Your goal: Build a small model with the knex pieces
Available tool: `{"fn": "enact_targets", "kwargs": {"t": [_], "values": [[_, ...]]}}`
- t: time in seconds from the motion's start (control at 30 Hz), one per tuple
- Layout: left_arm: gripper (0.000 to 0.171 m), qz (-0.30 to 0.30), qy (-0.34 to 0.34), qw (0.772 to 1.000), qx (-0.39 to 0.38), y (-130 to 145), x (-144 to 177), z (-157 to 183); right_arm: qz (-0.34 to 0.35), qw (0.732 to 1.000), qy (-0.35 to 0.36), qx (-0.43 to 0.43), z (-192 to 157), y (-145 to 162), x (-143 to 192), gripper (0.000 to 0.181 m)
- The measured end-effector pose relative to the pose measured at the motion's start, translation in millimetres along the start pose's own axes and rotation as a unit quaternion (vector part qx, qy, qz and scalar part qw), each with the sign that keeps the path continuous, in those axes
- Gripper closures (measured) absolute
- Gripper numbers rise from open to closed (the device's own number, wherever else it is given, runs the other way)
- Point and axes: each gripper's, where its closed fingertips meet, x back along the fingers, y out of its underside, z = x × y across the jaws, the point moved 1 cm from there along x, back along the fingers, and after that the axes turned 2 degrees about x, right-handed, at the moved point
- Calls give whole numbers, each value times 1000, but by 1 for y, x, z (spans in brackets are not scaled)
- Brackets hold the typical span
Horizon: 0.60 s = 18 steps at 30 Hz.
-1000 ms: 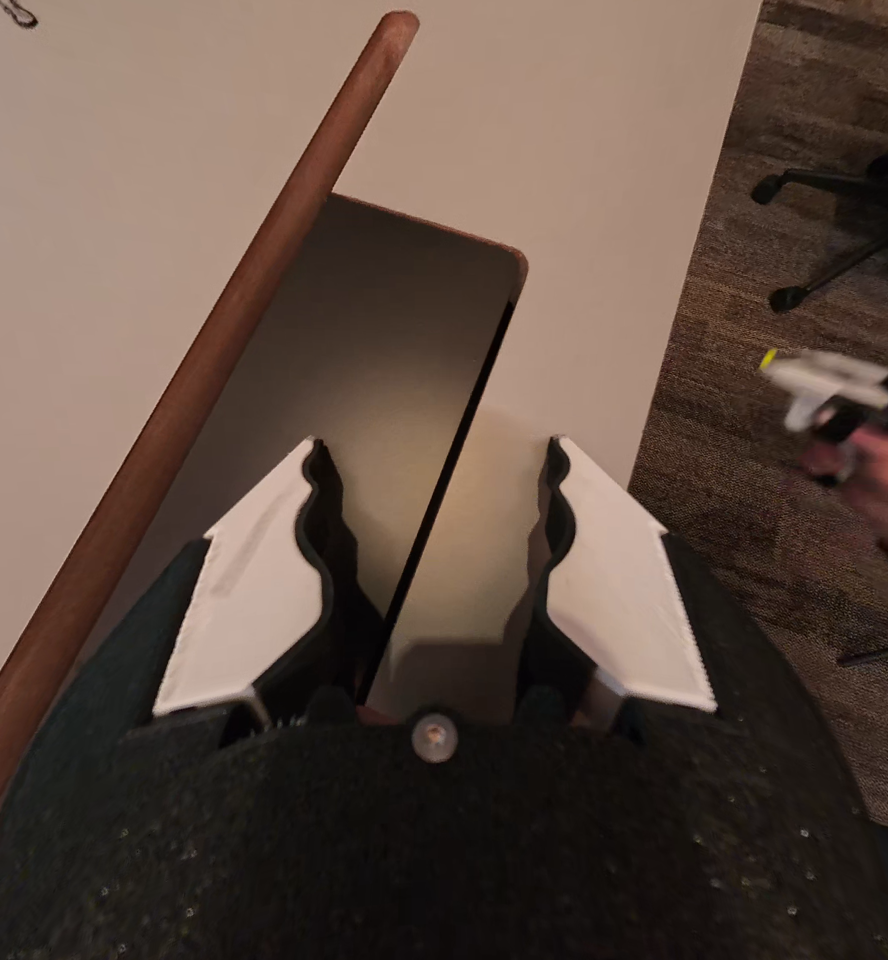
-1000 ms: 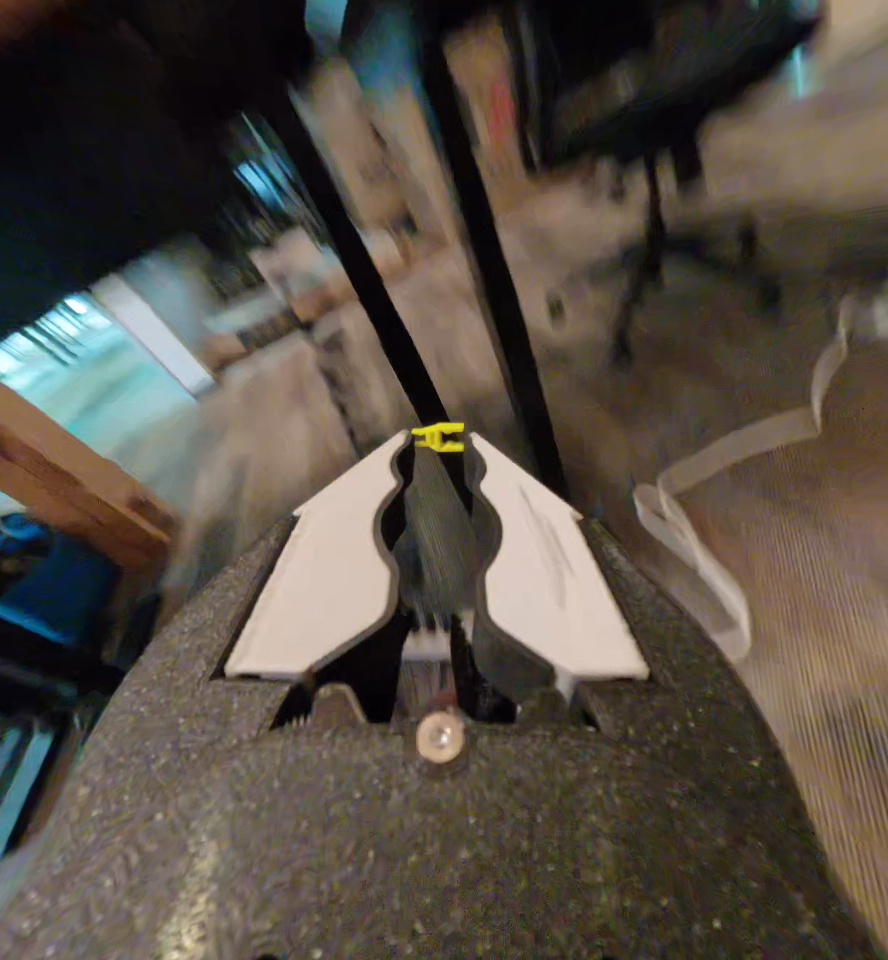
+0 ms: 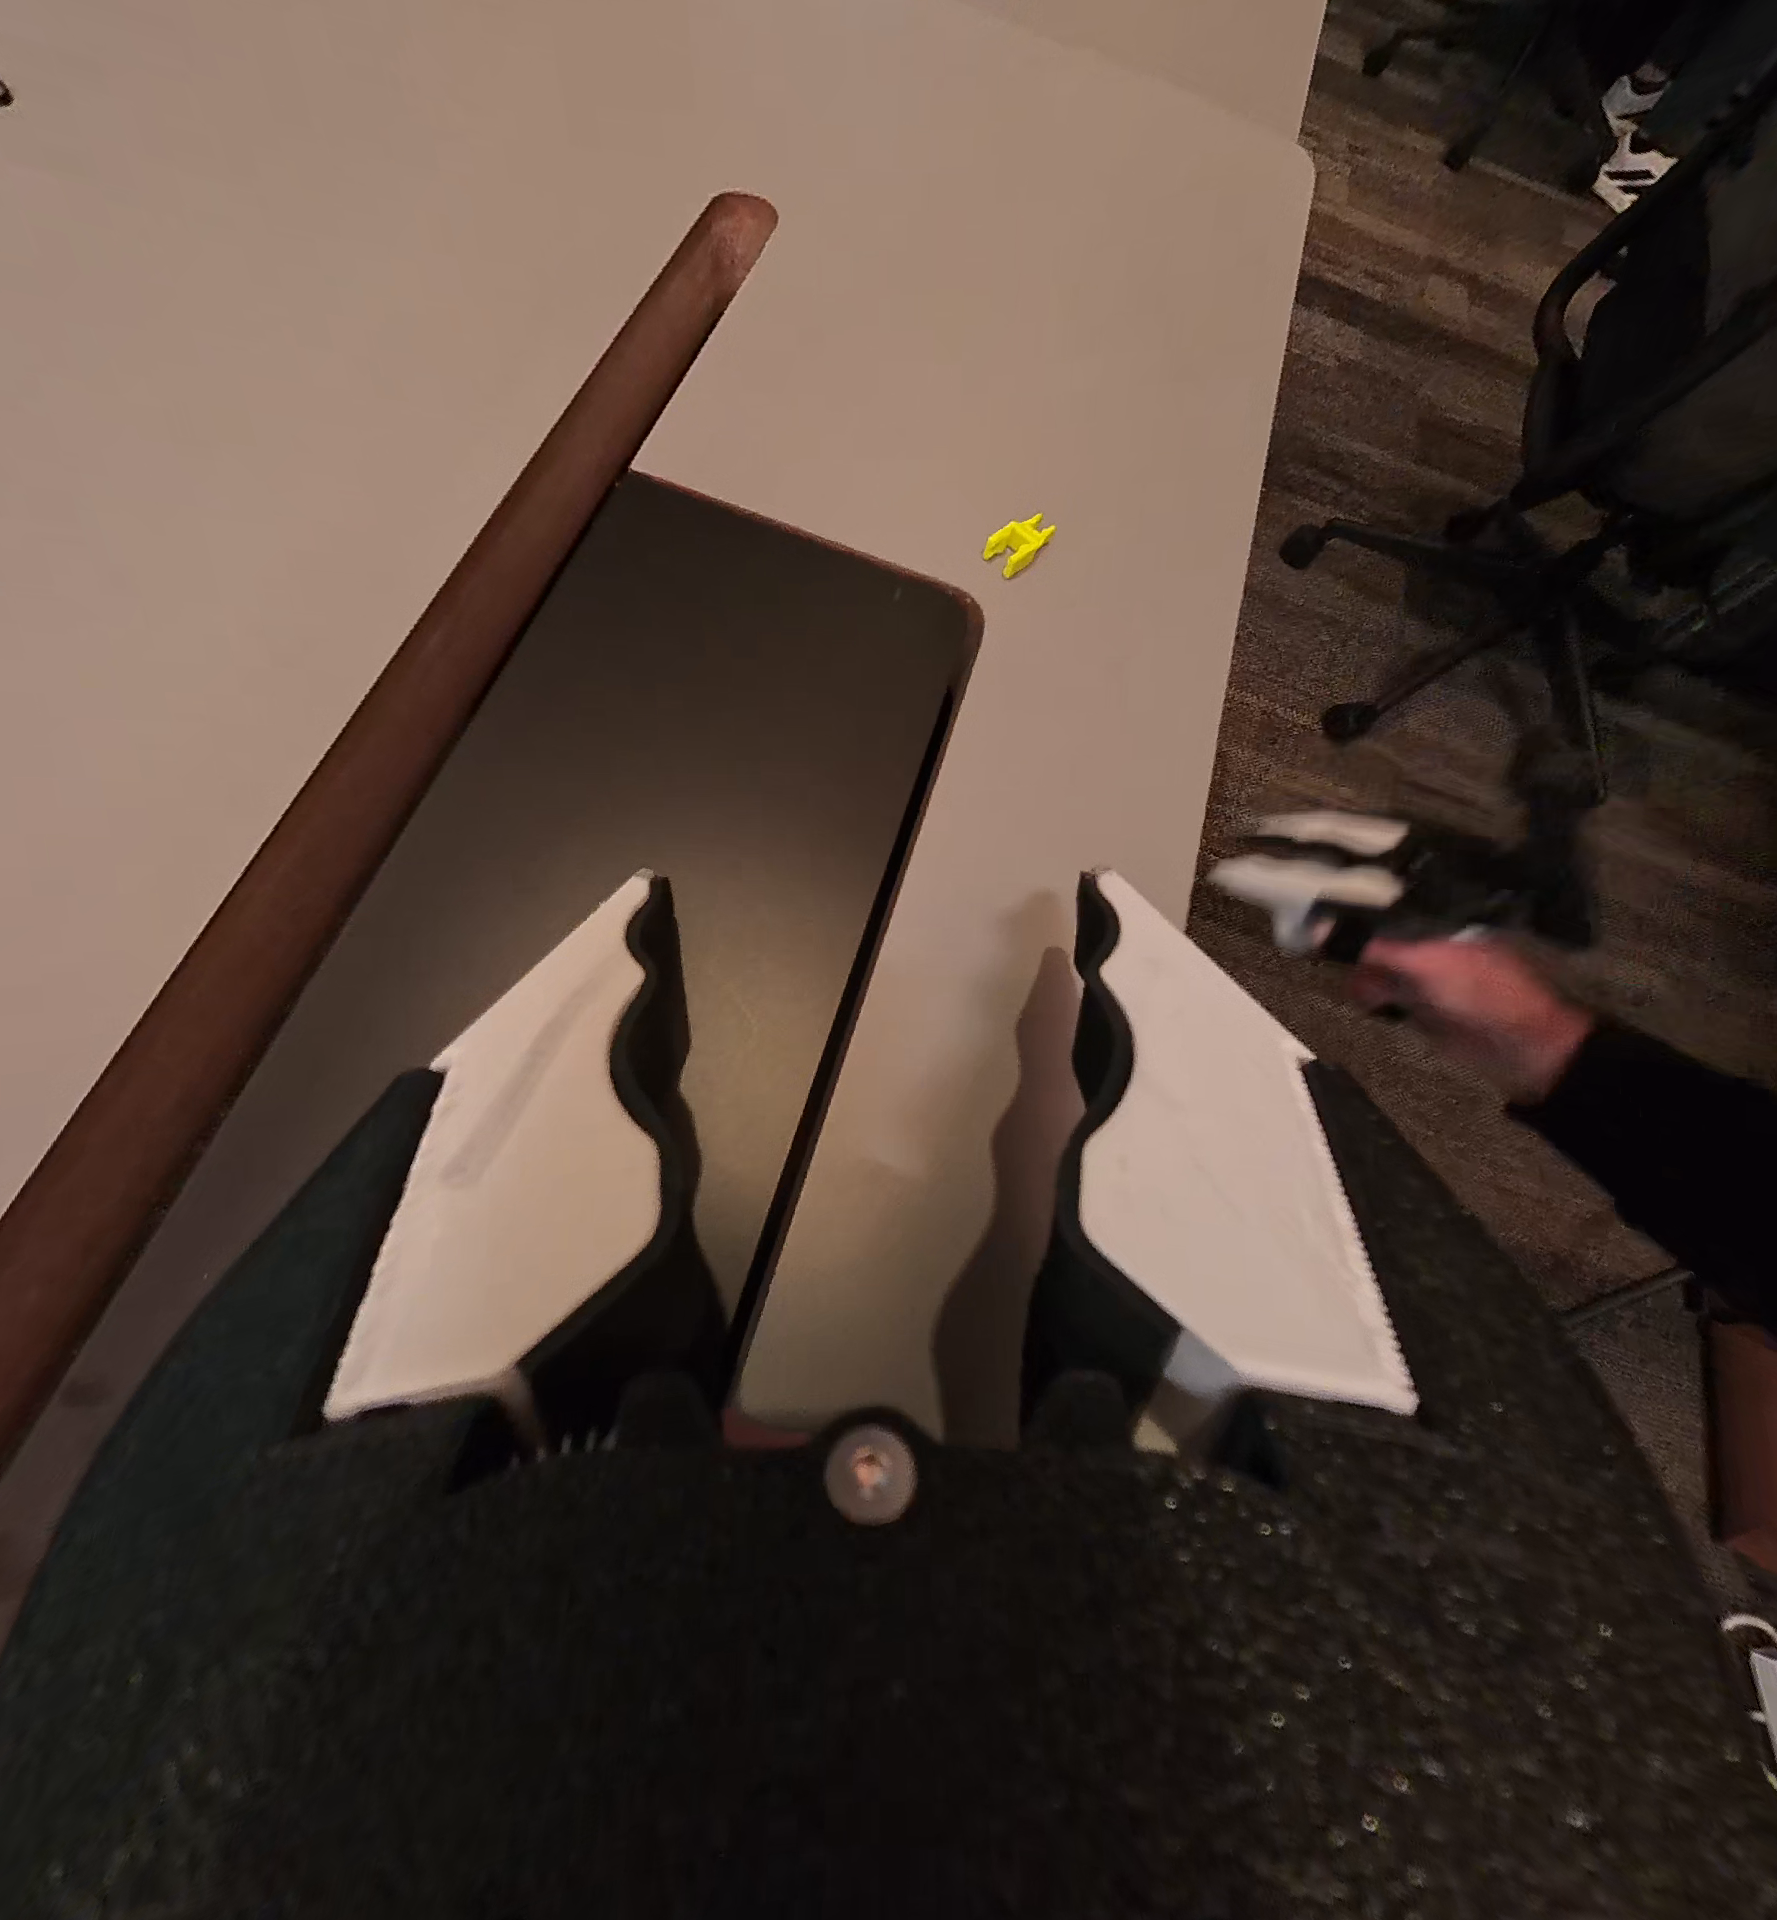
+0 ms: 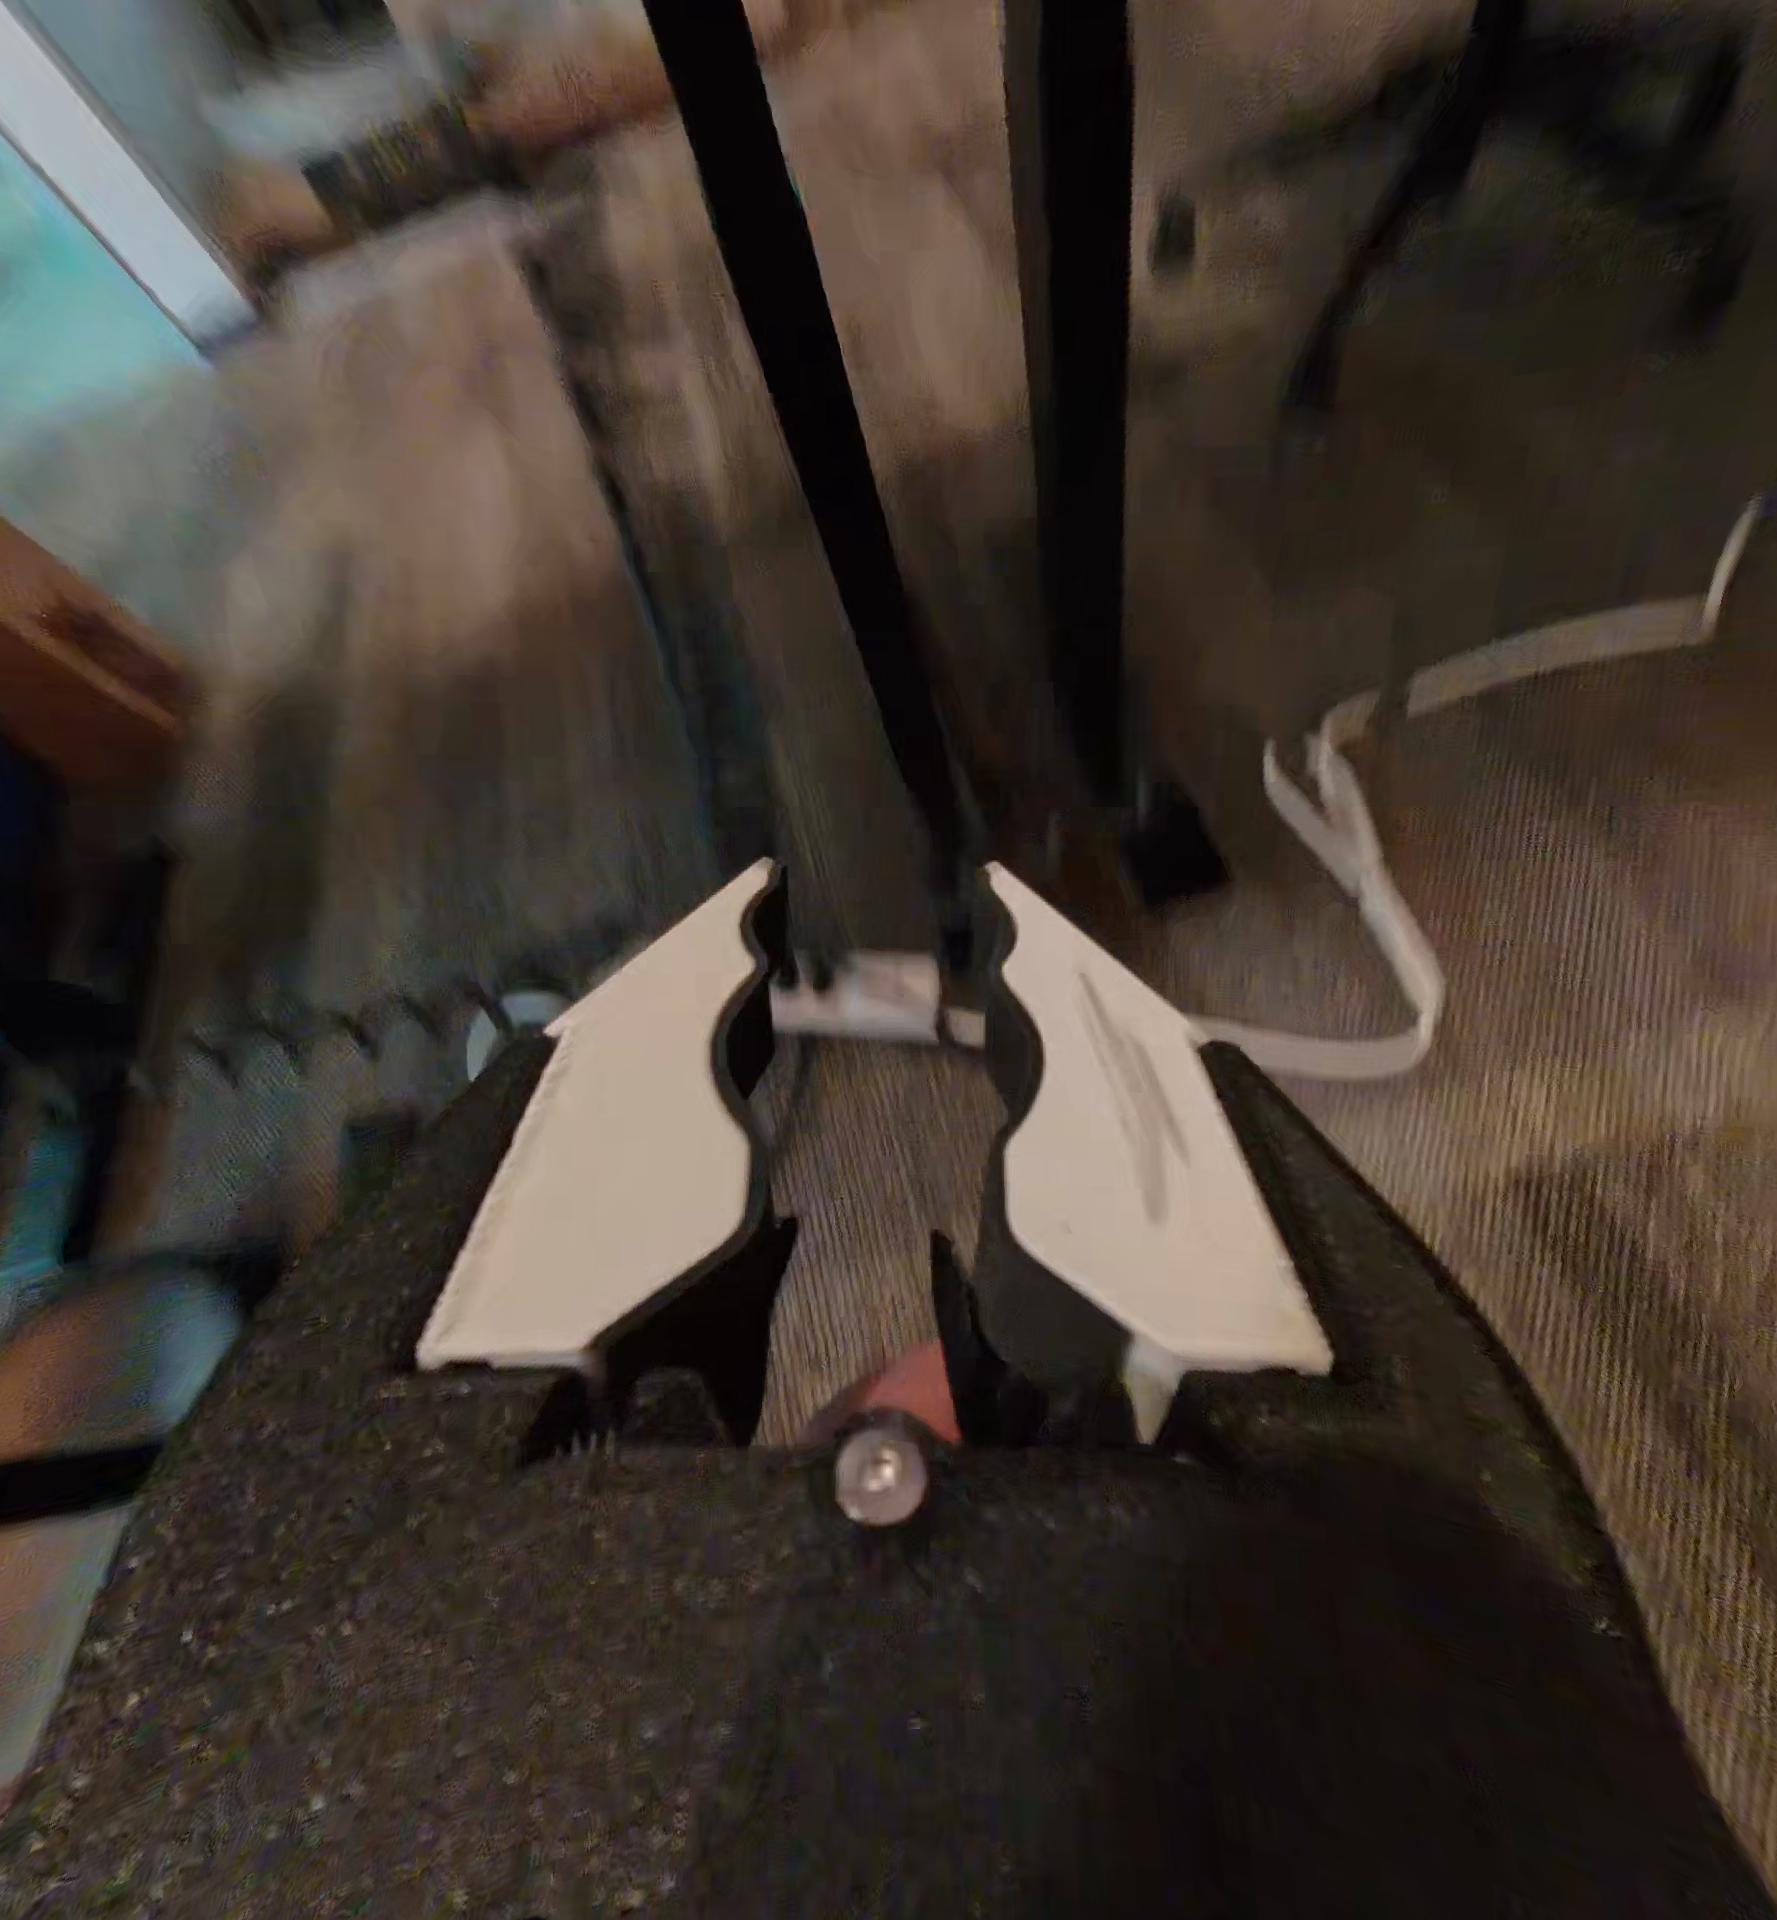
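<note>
Left gripper jaws apart over dark panel, yellow clip beyond, right gripper over carpet

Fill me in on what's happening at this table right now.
A person holds a gripper in each hand. The left gripper is open above a dark flat panel that lies on the pale table beside a brown wooden rod. A small yellow clip lies on the table past the panel's corner, apart from it. The right gripper is open and empty, off the table's edge over carpet, pointing at black legs and a white cable.
</note>
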Motion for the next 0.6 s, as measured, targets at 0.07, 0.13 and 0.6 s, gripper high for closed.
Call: {"fn": "enact_targets", "kwargs": {"t": [0.07, 0.13, 0.6], "values": [[97, -1, 4, 1000, 3, 0, 0, 0, -82, 996, 16, -28, 14, 126, -36, 147], [98, -8, 2, 1000, -6, 2, -2, 1, -150, 988, 21, -15, 19, 228, -68, 146], [96, -22, 0, 1000, 21, 3, -6, -6, -243, 962, 72, -105, 74, 464, -258, 151]]}}
